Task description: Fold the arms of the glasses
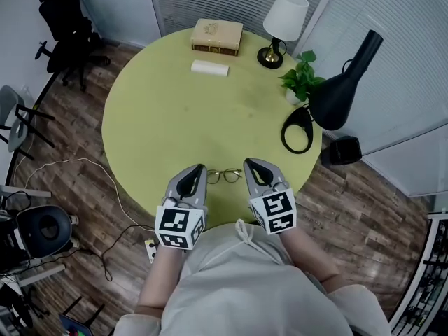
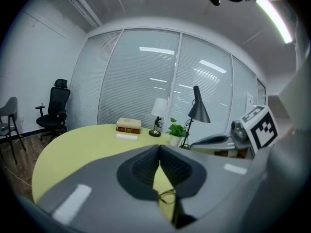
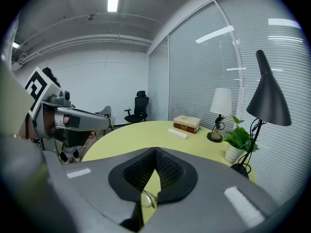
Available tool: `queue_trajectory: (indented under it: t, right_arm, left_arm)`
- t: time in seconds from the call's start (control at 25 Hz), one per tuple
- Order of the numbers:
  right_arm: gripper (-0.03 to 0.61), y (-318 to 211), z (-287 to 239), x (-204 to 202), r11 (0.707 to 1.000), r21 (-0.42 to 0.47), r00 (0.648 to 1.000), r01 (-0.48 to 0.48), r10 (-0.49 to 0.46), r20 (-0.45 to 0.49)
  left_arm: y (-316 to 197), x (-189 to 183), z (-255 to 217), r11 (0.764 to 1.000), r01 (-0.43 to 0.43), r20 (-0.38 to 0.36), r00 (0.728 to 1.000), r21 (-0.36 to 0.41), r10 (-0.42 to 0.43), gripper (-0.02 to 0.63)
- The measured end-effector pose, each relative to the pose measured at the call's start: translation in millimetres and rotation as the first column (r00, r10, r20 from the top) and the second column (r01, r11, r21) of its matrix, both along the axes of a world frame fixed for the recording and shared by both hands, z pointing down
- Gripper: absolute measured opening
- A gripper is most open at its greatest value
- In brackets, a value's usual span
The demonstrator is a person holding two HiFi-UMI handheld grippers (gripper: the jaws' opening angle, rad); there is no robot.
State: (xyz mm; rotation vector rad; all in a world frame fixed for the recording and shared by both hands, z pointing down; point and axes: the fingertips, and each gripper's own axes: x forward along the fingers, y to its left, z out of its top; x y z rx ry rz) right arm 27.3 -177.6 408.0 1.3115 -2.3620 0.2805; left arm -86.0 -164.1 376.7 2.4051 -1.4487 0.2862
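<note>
Thin-framed glasses (image 1: 224, 176) lie on the round yellow-green table (image 1: 168, 117) close to its near edge, lenses side by side. They sit between my two grippers. My left gripper (image 1: 200, 168) is just left of them and my right gripper (image 1: 249, 162) just right of them. In the left gripper view the jaws of the left gripper (image 2: 159, 148) meet at the tip, and part of the glasses (image 2: 167, 196) shows below them. The right gripper (image 3: 155, 152) has its jaws touching too, with a lens of the glasses (image 3: 148, 198) beneath. Neither gripper visibly holds anything.
At the table's far side lie a book (image 1: 218, 36) and a white roll (image 1: 210, 68). A white-shaded table lamp (image 1: 283, 19), a small potted plant (image 1: 301, 77) and a black desk lamp (image 1: 339, 93) with a ring base (image 1: 297, 130) stand at the right. Office chairs (image 1: 66, 30) stand on the floor at the left.
</note>
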Motion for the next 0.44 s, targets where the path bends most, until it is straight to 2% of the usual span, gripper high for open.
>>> queue_trajectory:
  t: [0.24,0.44]
  right_arm:
    - [-0.002,15,-1,-8,1.0,0.003,1.0,-0.024,0.024,-0.019]
    - [-0.002,19,5,-10,0.998,-0.014,0.998,-0.064,0.064,-0.02]
  left_arm:
    - [9,-7,4,1.0,0.001,-0.027,1.0,-0.007,-0.001,0.006]
    - [11,-12,12,1.0,-0.015,-0.007,1.0,-0.021,0.015,0.006]
